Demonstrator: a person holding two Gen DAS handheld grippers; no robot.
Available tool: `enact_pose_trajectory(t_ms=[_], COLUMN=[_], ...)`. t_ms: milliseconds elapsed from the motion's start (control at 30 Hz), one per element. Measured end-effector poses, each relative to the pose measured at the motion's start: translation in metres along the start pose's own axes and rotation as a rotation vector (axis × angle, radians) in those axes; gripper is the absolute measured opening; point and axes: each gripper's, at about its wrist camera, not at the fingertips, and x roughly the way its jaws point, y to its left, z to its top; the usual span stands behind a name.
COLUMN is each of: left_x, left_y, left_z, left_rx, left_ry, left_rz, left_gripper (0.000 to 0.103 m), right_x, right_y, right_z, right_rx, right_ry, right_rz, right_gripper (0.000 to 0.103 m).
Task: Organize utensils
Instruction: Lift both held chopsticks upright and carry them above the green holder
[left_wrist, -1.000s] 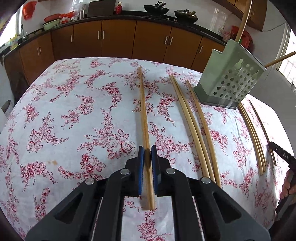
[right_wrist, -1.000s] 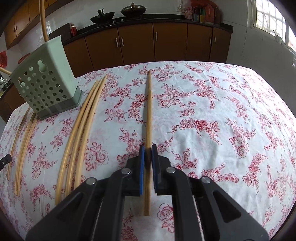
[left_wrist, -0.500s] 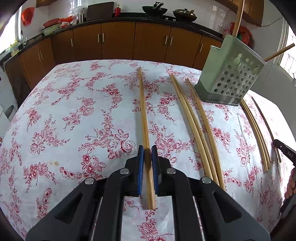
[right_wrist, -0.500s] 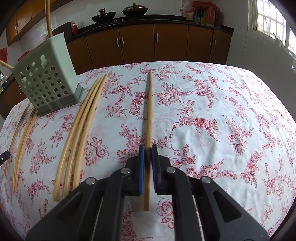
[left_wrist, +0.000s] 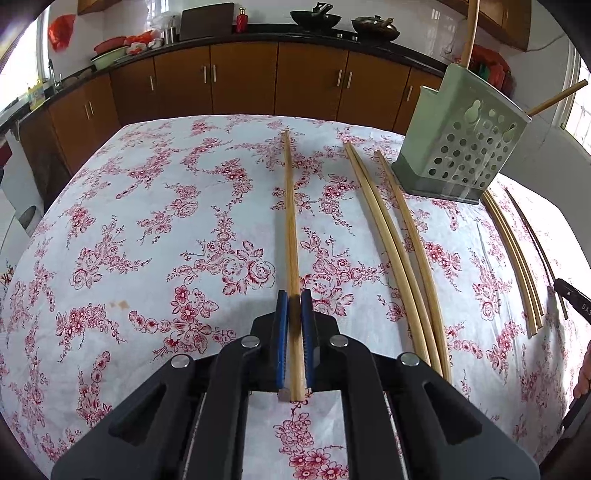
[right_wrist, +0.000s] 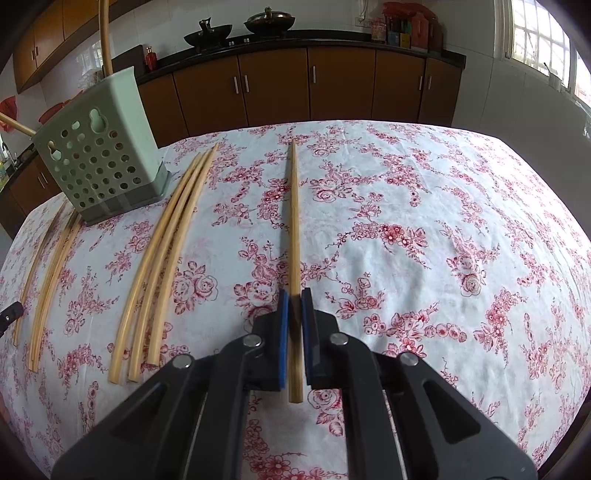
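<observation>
Two chopsticks in hand, one per claw. Left claw (left_wrist: 291, 310) clenched on a darker chopstick (left_wrist: 289, 206), blue pads tight against both sides, stick pointing forward above the floral table (left_wrist: 147, 236). Right claw (right_wrist: 294, 308) clenched likewise on another chopstick (right_wrist: 294, 206), shadow underneath suggesting it is off the cloth; cannot confirm height.

Already sorted, judging by layout: two sticks standing in the green perforated holder (left_wrist: 461, 147), one upright, one leaning out over a top corner.

Left to do: three pale chopsticks (left_wrist: 399, 251) lying loose together just beside the holder, plus a thinner bundle (left_wrist: 513, 258) on the holder's far side, near the table edge. Exact count of that bundle unclear, three or four.

Roughly a quarter done at best. Next logical step: drop both held sticks into the holder, then clear the two groups.
</observation>
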Motion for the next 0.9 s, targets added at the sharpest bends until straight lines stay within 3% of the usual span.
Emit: enact_pose_trajectory(t_ms=[100,467,700,900], left_x=[-0.015,-0.104,-0.14,-0.15], left_y=[0.006,0.021,0.021,0.017], left_z=[0.003,0.04,0.061,0.072], left_rx=[-0.014,-0.087,-0.107,-0.09], left_ry=[-0.038,-0.298,-0.411,-0.444], left_rz=[-0.011,-0.08,-0.09,-0.084], left_gripper=[0.008,0.007,0.007,0.007], right_x=[-0.024,-0.1,-0.127,-0.138], right_y=[-0.005,-0.022,-0.023,-0.023], right_z=[0.007,0.042,0.056,0.067], right_rx=[0.0,0.049,0.092,0.096], right_ry=[-0.079,-0.317,-0.41,-0.444], right_rz=[0.002,0.016,0.075,0.103], right_gripper=[0.008,0.008,0.008,0.008])
